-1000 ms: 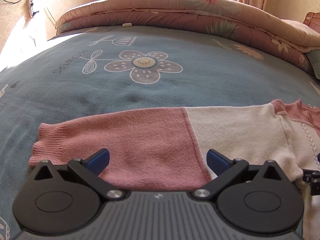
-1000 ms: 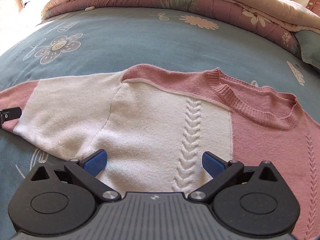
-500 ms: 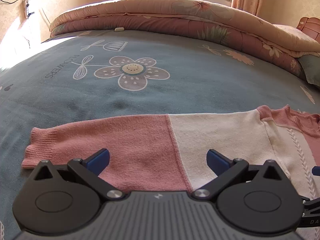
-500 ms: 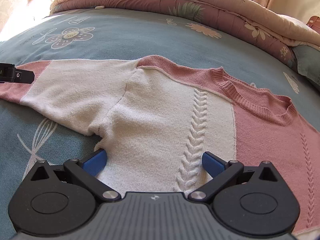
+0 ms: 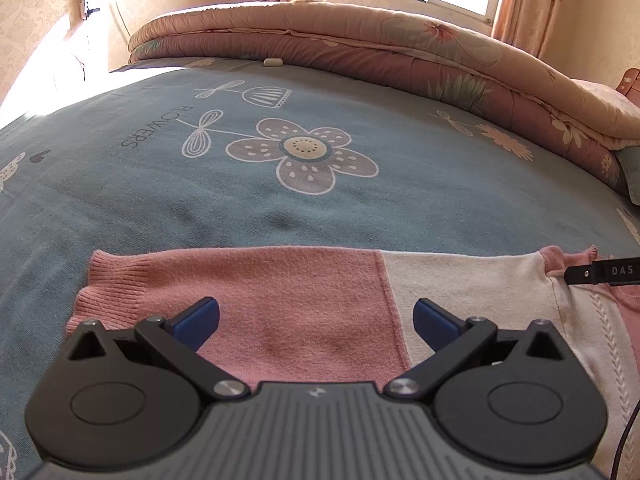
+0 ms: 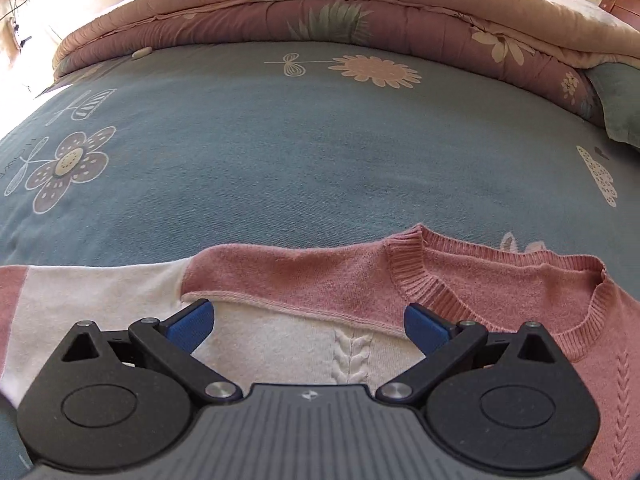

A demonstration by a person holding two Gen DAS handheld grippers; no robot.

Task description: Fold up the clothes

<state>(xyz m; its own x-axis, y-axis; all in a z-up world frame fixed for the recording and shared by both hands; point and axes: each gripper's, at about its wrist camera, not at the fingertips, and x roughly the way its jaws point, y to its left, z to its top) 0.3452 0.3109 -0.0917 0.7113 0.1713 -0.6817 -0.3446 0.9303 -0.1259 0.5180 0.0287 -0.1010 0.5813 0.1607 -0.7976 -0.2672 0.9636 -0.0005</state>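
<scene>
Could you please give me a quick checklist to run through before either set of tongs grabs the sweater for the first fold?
1. Left tongs open: ok, nothing between the blue pads.
2. Right tongs open: ok, also empty.
3. Sweater lying flat on the bedsheet: ok, no big bunching.
4. Sleeve stretched out straight, cuff visible: ok.
5. Left tongs over the sleeve, right over the shoulder seam: ok.
6. Other sleeve and hem laid out: cannot tell, out of view.

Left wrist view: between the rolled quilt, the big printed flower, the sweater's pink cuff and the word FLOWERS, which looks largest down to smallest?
1. rolled quilt
2. printed flower
3. pink cuff
4. word FLOWERS
The cuff lies nearest the camera, so its rank is unsure.
</scene>
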